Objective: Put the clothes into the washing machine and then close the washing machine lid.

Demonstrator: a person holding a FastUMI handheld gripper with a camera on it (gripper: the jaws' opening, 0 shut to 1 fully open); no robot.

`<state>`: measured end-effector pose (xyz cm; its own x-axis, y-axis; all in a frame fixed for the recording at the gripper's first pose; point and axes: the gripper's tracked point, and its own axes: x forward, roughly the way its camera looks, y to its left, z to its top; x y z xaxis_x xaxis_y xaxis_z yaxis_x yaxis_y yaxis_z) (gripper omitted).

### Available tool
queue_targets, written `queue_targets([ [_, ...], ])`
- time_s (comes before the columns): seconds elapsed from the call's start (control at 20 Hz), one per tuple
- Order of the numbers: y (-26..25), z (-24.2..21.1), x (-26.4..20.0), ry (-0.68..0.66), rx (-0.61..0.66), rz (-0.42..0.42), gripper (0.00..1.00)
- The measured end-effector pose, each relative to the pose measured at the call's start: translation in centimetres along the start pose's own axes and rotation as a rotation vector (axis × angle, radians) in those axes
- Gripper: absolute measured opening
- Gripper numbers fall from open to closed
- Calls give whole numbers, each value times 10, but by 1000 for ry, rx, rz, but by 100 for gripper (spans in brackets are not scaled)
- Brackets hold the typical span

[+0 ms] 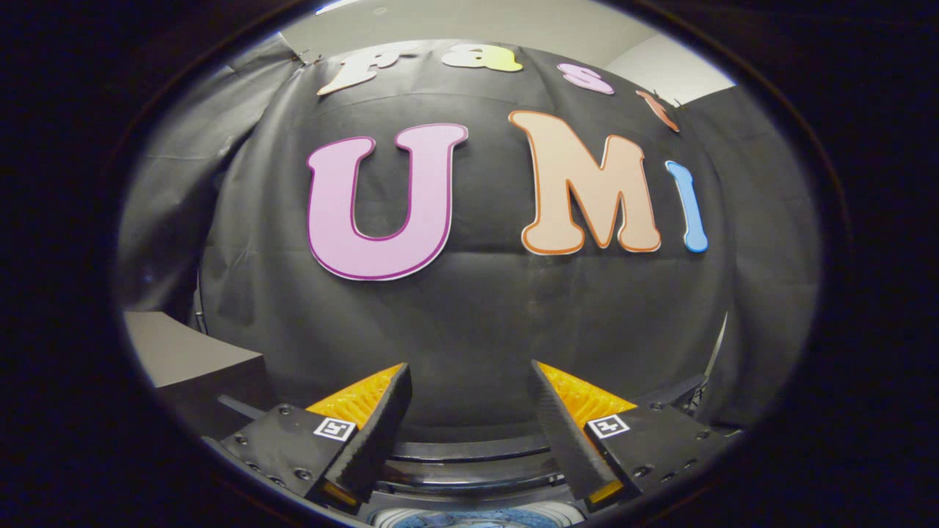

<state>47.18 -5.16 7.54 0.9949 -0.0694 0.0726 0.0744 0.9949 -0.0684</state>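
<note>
The gripper [469, 396] pointed at the booth's black cloth wall [477, 323], its two fingers [374, 433] spread wide with nothing between them. Below the fingers, at six o'clock, the washing machine [469, 458] showed its dark curved rim, with a bluish patch of the drum opening [477, 519] just under it; whether clothes lay inside could not be told. A grey box-like surface [191, 356] sat at about eight o'clock, left of the left finger.
</note>
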Motion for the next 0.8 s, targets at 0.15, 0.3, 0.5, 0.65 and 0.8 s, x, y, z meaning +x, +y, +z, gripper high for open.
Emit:
queue_targets([
  [0.15,0,0,-3,-1,-1,5,99],
  [0.3,0,1,-3,-14,0,0,98],
  [0.5,0,-1,-8,-15,-4,7,98],
  [0.65,-1,-3,-12,-1,0,-5,98],
  [0.8,-2,-8,-17,23,-6,0,98],
])
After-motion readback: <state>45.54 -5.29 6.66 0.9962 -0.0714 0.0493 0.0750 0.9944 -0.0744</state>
